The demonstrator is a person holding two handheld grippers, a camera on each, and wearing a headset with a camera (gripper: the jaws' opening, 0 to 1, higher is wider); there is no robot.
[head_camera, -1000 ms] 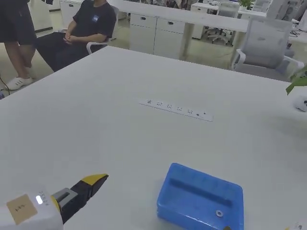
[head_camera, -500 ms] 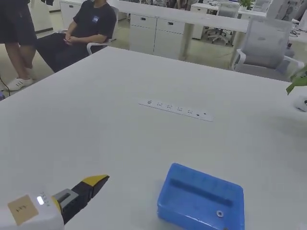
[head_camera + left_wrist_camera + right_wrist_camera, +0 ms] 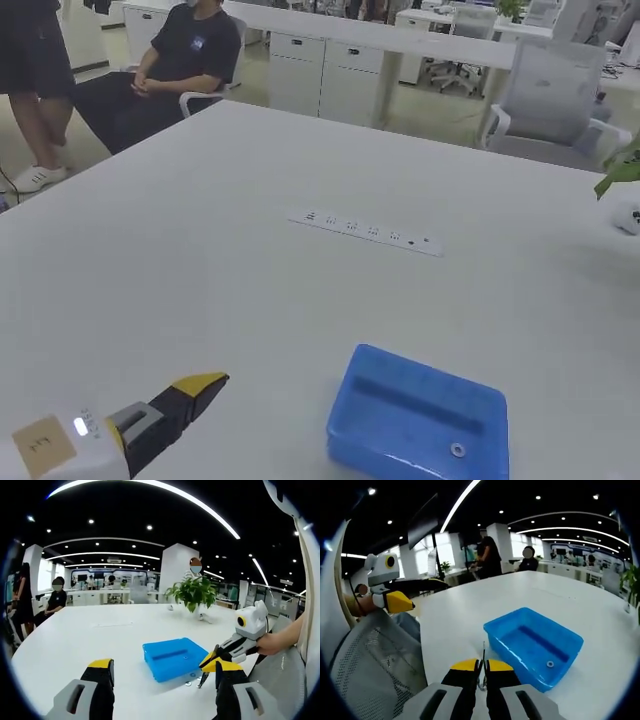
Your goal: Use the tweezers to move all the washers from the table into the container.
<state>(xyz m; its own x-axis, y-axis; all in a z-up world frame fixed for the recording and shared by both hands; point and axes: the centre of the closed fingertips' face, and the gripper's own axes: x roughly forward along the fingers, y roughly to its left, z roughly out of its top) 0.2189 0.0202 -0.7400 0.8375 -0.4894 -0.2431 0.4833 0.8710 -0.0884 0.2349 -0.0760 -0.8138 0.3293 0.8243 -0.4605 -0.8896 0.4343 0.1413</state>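
Right gripper (image 3: 480,666): jaws pinched together on the tweezers (image 3: 483,652), whose thin prongs poke out past the yellow tips toward 12 o'clock.
Left gripper (image 3: 164,664): jaws spread wide with nothing between them. It's low over the table (image 3: 200,250), at 7 o'clock in the head view.
Container (image 3: 506,650): blue and open-topped, flat on the table. It's near the right gripper's tips, at 2 o'clock from them, and dead ahead at 12 in the left gripper view.
Washer (image 3: 550,664): lying on the container floor, close to the near wall.
Loose washer (image 3: 188,683): on the bare table just off the container's near wall. In the left gripper view it's close to the tweezers' tip, but contact I can't call.
Table edge: curves past at 9 o'clock of the right gripper, with a mesh chair (image 3: 370,665) right behind it.
Open room: wide bare tabletop runs from the container out to 12 o'clock in the head view, broken by a power strip (image 3: 365,231) lying flat.
Far edge: a grey chair (image 3: 560,85) at 1 o'clock and a seated person (image 3: 185,50) at 11.
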